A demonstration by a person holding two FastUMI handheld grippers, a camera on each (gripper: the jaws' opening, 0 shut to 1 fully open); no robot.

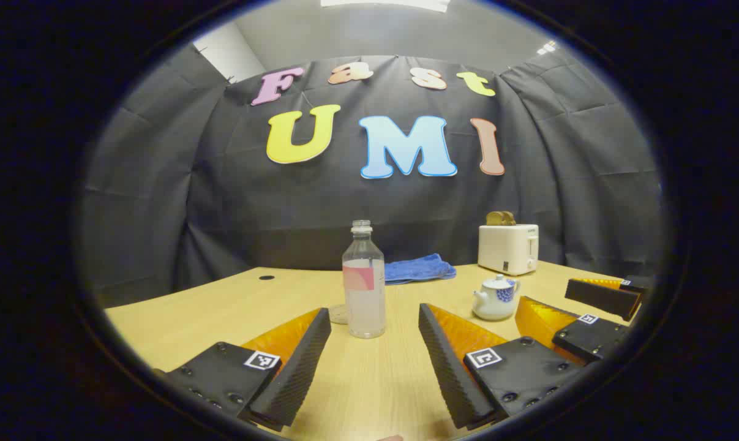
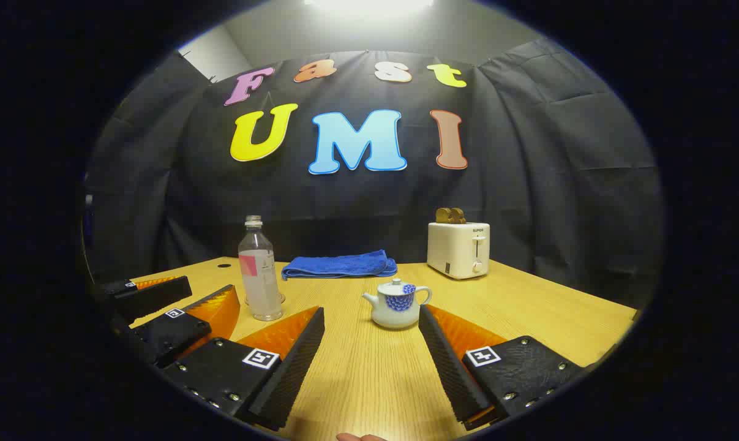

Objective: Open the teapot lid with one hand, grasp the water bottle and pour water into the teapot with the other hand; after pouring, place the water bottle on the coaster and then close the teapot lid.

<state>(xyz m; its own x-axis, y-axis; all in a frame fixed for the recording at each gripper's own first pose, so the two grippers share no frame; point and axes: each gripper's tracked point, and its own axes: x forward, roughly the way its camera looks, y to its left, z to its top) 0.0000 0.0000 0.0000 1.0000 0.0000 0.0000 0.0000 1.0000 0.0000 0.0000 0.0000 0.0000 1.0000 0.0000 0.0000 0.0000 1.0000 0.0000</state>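
Observation:
A clear water bottle [image 1: 363, 282] with a pink label stands upright on the wooden table [image 1: 222, 312], just beyond my left gripper [image 1: 374, 310]. That gripper is open, with nothing between its fingers. A small round coaster [image 1: 338, 314] peeks out behind the bottle's base. The white teapot [image 2: 397, 304] with a blue pattern sits with its lid [image 2: 396, 284] on, just ahead of my right gripper [image 2: 371, 310], which is open and empty. In the right gripper view the bottle [image 2: 259, 272] stands to the left, with the left gripper [image 2: 213, 286] near it. In the left gripper view the teapot [image 1: 495, 298] sits to the right.
A white toaster [image 2: 459, 249] with bread in its slots stands at the back right. A folded blue towel [image 2: 338, 265] lies along the back edge by the black cloth wall. A dark cable hole [image 1: 266, 277] marks the table's far left.

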